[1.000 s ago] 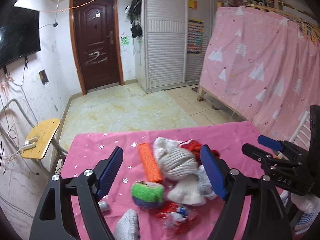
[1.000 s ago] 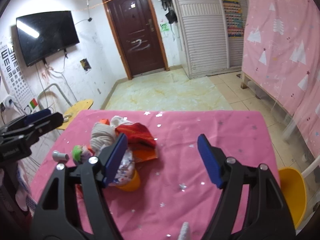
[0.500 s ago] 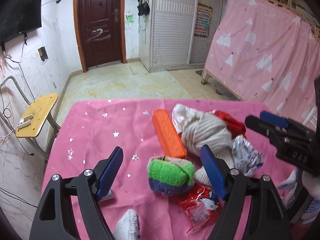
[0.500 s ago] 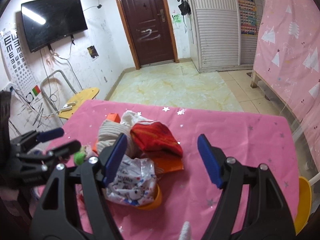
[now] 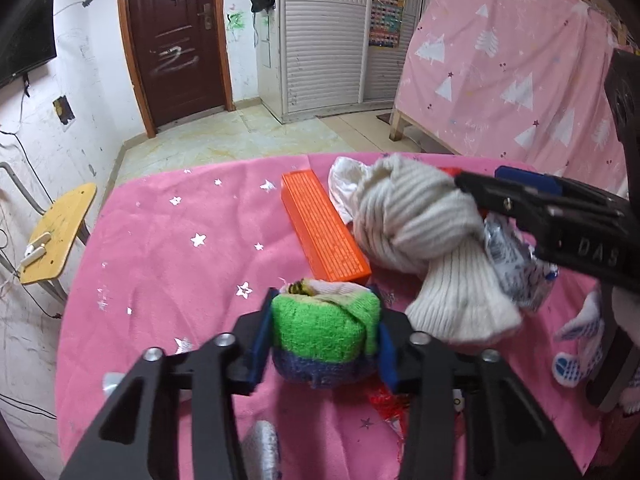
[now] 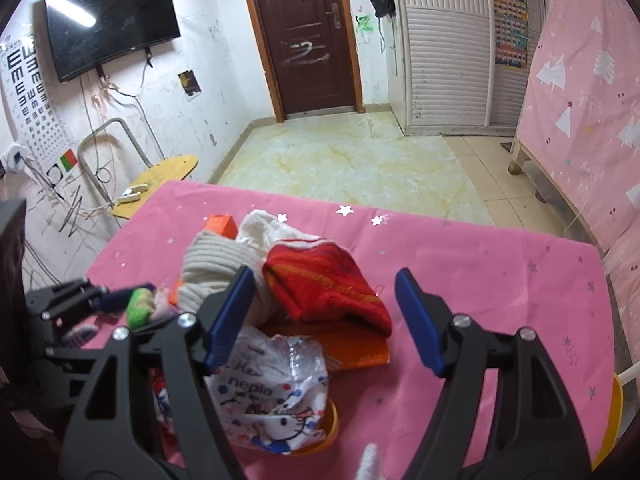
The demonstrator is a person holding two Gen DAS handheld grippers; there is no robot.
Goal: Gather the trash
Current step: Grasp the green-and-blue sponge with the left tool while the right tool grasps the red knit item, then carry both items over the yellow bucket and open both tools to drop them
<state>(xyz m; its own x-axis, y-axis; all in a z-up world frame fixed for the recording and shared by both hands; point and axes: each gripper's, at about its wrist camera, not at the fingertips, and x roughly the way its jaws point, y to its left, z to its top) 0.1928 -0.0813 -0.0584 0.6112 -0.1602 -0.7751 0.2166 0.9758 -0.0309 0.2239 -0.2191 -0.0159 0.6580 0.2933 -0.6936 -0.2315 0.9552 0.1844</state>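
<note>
The left hand-held gripper (image 5: 324, 340) has just closed its jaws on a rolled green and blue sock (image 5: 326, 338), its pads pressing both sides. The roll sits near the front of the pink-covered bench (image 5: 160, 264), its long axis running across between the pads and its open end facing up and away. Just behind it lies an orange box (image 5: 322, 228), lengthwise toward the door. The right hand-held gripper (image 6: 324, 320) hangs open above a red sock (image 6: 324, 280)
</note>
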